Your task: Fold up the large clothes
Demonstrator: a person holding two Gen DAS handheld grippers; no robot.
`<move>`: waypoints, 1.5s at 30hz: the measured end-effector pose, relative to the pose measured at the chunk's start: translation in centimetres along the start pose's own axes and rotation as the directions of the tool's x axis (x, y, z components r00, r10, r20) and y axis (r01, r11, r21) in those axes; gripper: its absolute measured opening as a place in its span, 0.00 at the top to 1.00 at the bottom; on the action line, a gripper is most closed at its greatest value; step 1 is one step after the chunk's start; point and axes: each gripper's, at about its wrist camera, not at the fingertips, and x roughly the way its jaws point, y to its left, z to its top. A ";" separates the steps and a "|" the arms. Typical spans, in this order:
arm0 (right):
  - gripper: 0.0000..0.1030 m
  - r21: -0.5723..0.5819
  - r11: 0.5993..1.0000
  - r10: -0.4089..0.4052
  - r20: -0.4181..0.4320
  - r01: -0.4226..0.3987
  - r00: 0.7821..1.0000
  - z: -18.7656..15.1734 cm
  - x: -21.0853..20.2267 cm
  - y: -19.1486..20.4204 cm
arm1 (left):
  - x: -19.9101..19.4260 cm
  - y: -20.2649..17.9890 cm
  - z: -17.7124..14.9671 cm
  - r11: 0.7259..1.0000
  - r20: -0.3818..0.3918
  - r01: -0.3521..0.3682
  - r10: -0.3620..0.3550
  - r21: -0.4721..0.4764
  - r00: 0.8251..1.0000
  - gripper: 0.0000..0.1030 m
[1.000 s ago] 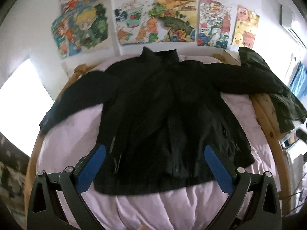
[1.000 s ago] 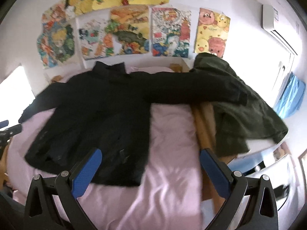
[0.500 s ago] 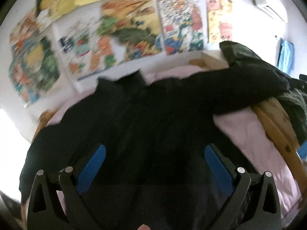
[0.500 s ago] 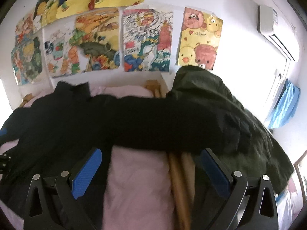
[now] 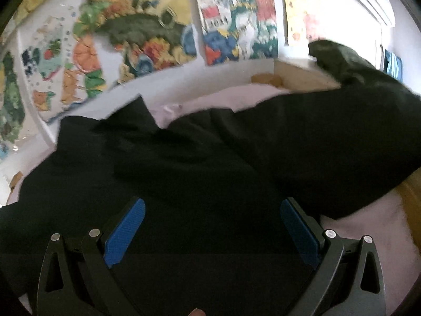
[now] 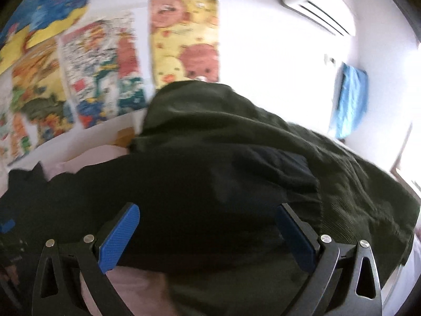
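A large black jacket (image 5: 184,173) lies spread flat on a bed with a pink cover (image 5: 368,226). My left gripper (image 5: 211,208) is open and empty, close above the jacket's upper body, below the collar (image 5: 131,115). The jacket's right sleeve (image 5: 329,142) stretches toward the bed's right edge. My right gripper (image 6: 208,213) is open and empty, close above that sleeve (image 6: 210,184), near its cuff end (image 6: 294,168).
A dark green garment (image 6: 302,152) is piled past the sleeve on the right and shows in the left wrist view (image 5: 342,60) too. The wooden bed frame (image 5: 410,197) runs along the right side. Posters (image 5: 147,31) cover the wall behind. A blue towel (image 6: 350,97) hangs at right.
Both grippers have moved forward and down toward the jacket: the left from the hem up to the chest, the right from the bed's right side onto the right sleeve. Both stay open.
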 end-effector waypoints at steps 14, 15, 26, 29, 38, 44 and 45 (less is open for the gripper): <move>0.00 0.240 0.971 -0.009 0.020 0.004 1.000 -2.0 -2.6 -5.1 | 8.3 0.3 -1.8 0.994 -0.118 0.064 -0.075 -0.092 0.990 0.01; 0.00 0.273 0.962 0.008 -0.004 -0.006 1.000 -2.1 -2.3 -5.6 | 8.7 -0.1 -2.0 0.996 -0.119 0.047 -0.055 -0.074 0.991 0.01; 0.08 0.434 0.896 0.101 0.012 -0.096 0.995 -2.1 -0.5 -6.1 | 8.4 -0.6 -2.6 0.998 -0.125 -0.002 -0.005 -0.057 0.992 0.01; 0.38 0.478 0.875 0.071 0.033 -0.078 0.997 -2.0 -0.4 -6.2 | 6.6 1.0 -2.1 0.992 -0.144 0.011 -0.029 -0.124 0.989 0.01; 0.84 0.386 0.897 0.129 0.233 -0.213 0.964 0.1 -3.2 -2.1 | -4.2 8.4 -2.1 0.953 -0.051 0.113 -0.132 -0.282 0.990 0.01; 0.91 0.067 0.952 0.262 0.329 -0.299 0.907 2.3 -7.9 8.8 | -12.4 12.3 -2.5 0.914 0.075 0.191 -0.176 -0.357 0.982 0.01; 0.91 0.009 0.946 0.303 0.334 -0.325 0.892 2.3 -8.6 11.1 | -13.4 13.5 -2.9 0.907 0.094 0.203 -0.181 -0.368 0.979 0.01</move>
